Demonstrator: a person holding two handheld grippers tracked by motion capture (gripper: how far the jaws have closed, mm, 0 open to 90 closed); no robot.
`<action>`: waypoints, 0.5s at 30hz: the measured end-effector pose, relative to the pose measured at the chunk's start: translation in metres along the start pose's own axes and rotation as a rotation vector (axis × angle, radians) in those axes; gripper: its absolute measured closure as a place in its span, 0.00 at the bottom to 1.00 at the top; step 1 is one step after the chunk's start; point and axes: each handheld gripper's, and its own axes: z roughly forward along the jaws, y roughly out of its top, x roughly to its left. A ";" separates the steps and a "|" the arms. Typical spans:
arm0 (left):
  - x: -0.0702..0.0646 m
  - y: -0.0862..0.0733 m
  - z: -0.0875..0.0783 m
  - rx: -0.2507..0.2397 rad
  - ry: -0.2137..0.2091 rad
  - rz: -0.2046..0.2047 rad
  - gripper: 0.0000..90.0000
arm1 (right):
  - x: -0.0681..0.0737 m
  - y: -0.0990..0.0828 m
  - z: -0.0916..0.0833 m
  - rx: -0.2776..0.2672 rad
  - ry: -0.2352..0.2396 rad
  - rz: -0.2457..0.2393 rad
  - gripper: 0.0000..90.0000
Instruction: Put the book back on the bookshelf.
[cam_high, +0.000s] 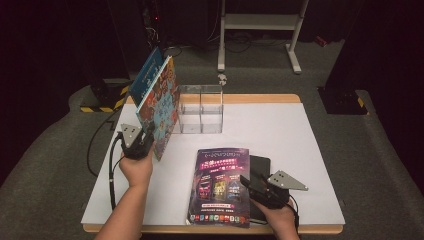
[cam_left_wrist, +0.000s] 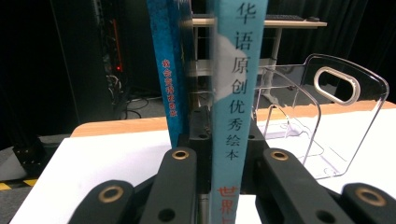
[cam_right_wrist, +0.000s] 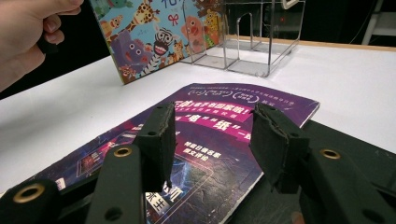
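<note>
From above, the left tool (cam_high: 141, 141) stands at the left edge of the white worktop (cam_high: 280, 130), holding two picture books (cam_high: 159, 107) upright and tilted, their lower corner near the worktop. Just right of them, toward the far side, stands a clear rack (cam_high: 201, 109). At the near edge lies a purple magazine (cam_high: 220, 185), partly over a black book (cam_high: 260, 167); the right tool (cam_high: 250, 184) rests at the magazine's right edge.

In the left gripper view, the left tool's jaws are clamped on the teal spine (cam_left_wrist: 236, 107) of one book, with a blue spine (cam_left_wrist: 169, 74) just left of it. The rack (cam_left_wrist: 322, 126) stands behind on the right.

In the right gripper view, the right tool (cam_right_wrist: 210, 140) hovers over the magazine (cam_right_wrist: 219, 121) with jaws about half apart, gripping nothing. The black book (cam_right_wrist: 355, 140) lies under the magazine's right side. Farther off are the cartoon cover (cam_right_wrist: 159, 32), the rack (cam_right_wrist: 252, 42) and the left hand (cam_right_wrist: 28, 37).
</note>
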 end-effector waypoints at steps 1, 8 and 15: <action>0.001 0.000 0.000 0.001 0.001 -0.005 0.90 | 0.000 0.000 0.000 0.000 0.000 -0.001 0.55; 0.001 0.000 -0.002 -0.011 0.028 -0.008 0.90 | 0.000 0.000 0.000 -0.002 0.001 0.001 0.55; 0.001 0.000 -0.003 -0.019 0.043 -0.007 0.89 | 0.001 0.000 -0.001 -0.004 0.002 -0.002 0.55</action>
